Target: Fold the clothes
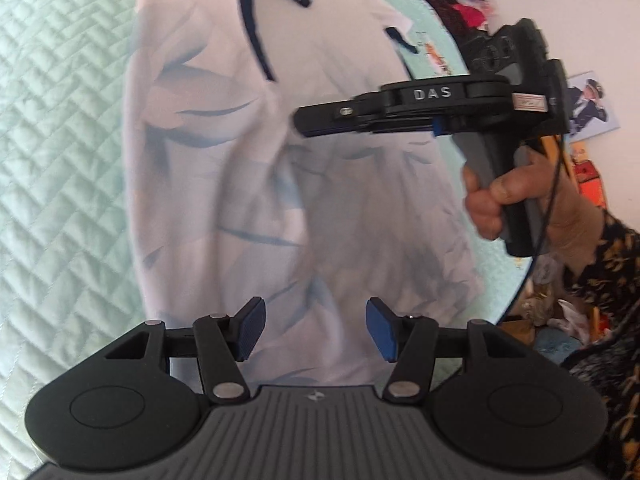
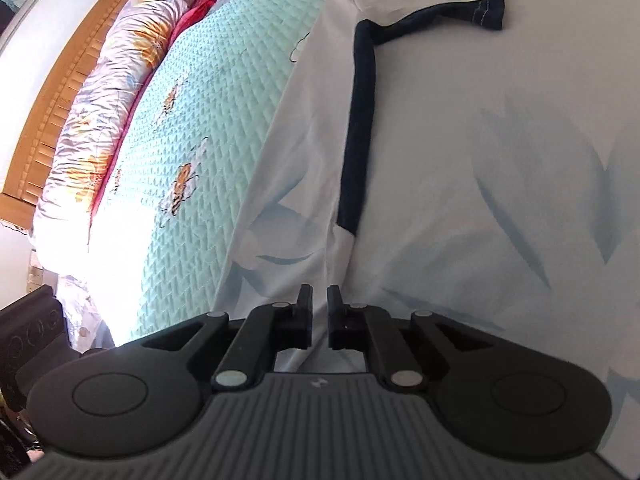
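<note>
Shirt (image 1: 280, 152) across centre frame on bed (image 1: 60, 128), already narrowed lengthwise, dark trim (image 2: 358, 128) showing; further folds probably left. Left gripper (image 1: 316, 330) low centre, jaws wide apart, holding nothing. Right gripper (image 2: 319, 312) jaws nearly together; pinching cloth or not, cannot tell. Hem cut off below; left view blurred.

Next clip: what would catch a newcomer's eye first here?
A pale shirt with dark blue trim lies spread over the mint quilted bedspread. The right gripper, jaws nearly shut, hangs above it, with the open left gripper nearer the hem. A flowered duvet lies bunched at the wooden headboard.
</note>
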{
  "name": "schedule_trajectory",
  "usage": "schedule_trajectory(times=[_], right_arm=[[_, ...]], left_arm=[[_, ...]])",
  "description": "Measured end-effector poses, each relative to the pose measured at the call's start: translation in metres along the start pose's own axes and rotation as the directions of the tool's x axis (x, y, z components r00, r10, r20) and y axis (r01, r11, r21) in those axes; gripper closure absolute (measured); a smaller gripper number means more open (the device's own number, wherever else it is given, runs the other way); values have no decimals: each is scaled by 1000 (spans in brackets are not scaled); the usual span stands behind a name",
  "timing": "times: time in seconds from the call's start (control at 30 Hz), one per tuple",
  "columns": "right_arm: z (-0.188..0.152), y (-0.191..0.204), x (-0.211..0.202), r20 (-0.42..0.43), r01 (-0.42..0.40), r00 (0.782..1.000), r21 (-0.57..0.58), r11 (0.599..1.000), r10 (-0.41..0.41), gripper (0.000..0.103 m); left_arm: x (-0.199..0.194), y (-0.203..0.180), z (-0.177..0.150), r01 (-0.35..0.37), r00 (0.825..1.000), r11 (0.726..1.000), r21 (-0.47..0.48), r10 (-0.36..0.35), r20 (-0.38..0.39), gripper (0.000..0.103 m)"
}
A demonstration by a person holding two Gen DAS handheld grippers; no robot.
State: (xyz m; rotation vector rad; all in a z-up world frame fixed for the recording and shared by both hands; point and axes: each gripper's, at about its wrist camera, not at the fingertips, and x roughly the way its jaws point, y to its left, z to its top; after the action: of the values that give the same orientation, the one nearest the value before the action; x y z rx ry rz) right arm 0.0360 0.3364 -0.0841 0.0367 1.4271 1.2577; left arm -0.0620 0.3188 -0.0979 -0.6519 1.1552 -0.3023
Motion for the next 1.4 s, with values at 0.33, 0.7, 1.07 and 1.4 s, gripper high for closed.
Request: schedule_trajectory(times=[0.33, 0.7, 1.07, 1.4], right_arm=[[-16, -13, 0, 28, 66, 997, 1, 998, -66, 90], [-72, -25, -24, -96, -98, 988, 213, 972, 120, 73], [-129, -11, -5, -299, -86, 945, 171, 982, 135, 94], [-157, -22, -6, -325, -55, 938, 210, 976, 122, 103]], left_arm=[[31, -16, -11, -51, 996, 996, 77, 56, -71, 43], [-15, 19, -2, 1, 1000, 992, -129, 0, 7, 43], [-7, 18, -13, -51, 994, 999, -1, 50, -99, 43], [2, 18, -28, -54, 979, 993, 101, 72, -190, 43]])
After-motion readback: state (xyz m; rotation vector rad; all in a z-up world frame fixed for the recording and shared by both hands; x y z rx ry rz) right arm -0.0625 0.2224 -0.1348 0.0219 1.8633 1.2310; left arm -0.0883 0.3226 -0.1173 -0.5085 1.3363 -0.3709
